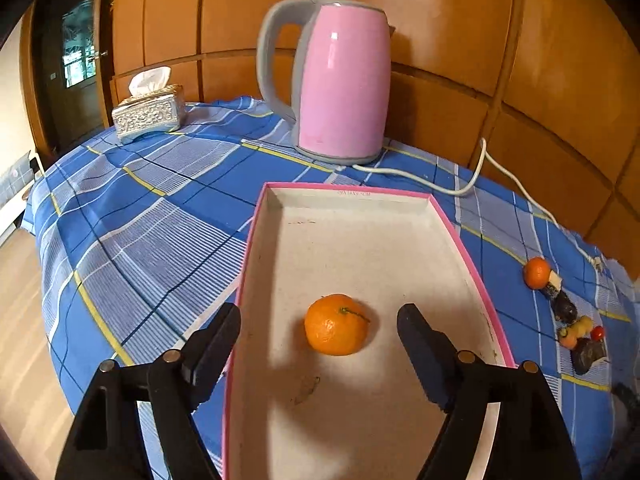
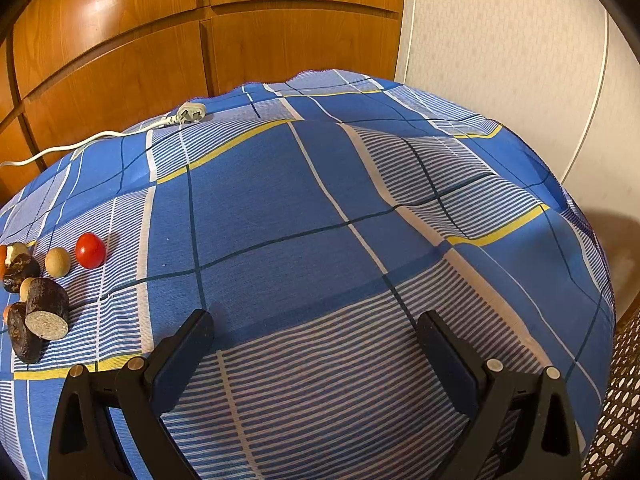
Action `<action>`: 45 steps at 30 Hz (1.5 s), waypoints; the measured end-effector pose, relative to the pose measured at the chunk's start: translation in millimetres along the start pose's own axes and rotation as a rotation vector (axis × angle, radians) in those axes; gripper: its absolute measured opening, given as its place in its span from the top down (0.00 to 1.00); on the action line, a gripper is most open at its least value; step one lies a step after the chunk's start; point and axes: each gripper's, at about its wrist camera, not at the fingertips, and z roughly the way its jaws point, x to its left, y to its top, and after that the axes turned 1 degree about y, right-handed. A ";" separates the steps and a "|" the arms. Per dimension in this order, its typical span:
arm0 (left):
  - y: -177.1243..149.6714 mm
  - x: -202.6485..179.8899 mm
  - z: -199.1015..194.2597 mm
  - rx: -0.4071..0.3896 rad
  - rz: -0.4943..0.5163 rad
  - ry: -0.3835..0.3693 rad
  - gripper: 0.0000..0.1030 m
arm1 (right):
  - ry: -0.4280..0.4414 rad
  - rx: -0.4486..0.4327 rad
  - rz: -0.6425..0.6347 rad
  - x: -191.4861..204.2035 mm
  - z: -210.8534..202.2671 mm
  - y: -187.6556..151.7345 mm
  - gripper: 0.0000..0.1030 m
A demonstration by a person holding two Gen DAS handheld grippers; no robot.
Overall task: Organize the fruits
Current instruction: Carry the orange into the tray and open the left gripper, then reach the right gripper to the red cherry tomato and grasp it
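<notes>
Tangerine is seated on the pink-rimmed tray, untouched between the spread jaws of the left hand-held gripper; the right hand-held gripper is held apart, empty.

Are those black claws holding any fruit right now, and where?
No. The left gripper stands open around the orange, untouched in the tray; the right gripper is open, empty.
</notes>
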 end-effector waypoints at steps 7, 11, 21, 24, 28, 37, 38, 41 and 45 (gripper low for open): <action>-9.2 4.2 -18.6 -0.037 0.010 -0.004 0.17 | 0.000 0.000 0.001 0.3 0.2 0.3 0.00; -8.0 7.4 -20.2 -0.035 -0.014 -0.007 0.17 | -0.001 0.000 0.000 0.3 0.2 0.4 0.00; -46.8 21.1 -45.8 -0.055 -0.066 0.030 0.11 | 0.002 0.001 0.003 0.3 0.4 0.4 0.00; -60.6 17.1 -47.5 -0.046 -0.057 0.034 0.09 | 0.005 0.003 0.005 0.3 0.8 0.5 0.00; -68.3 10.6 -44.7 -0.027 -0.043 0.025 0.07 | 0.007 0.006 0.006 0.7 0.7 1.1 0.00; -73.2 7.9 -41.5 -0.004 -0.042 0.007 0.06 | 0.180 0.074 0.006 17.8 -15.3 16.7 0.55; -73.0 7.7 -41.8 -0.005 -0.042 0.008 0.06 | 0.206 0.076 0.002 22.5 -17.2 20.0 0.55; -73.7 7.9 -42.0 -0.006 -0.042 0.007 0.05 | 0.285 0.050 -0.061 52.1 -26.1 33.6 0.55; -74.0 7.7 -41.3 -0.002 -0.046 0.010 0.05 | 0.368 0.066 -0.130 91.9 -20.6 50.6 0.55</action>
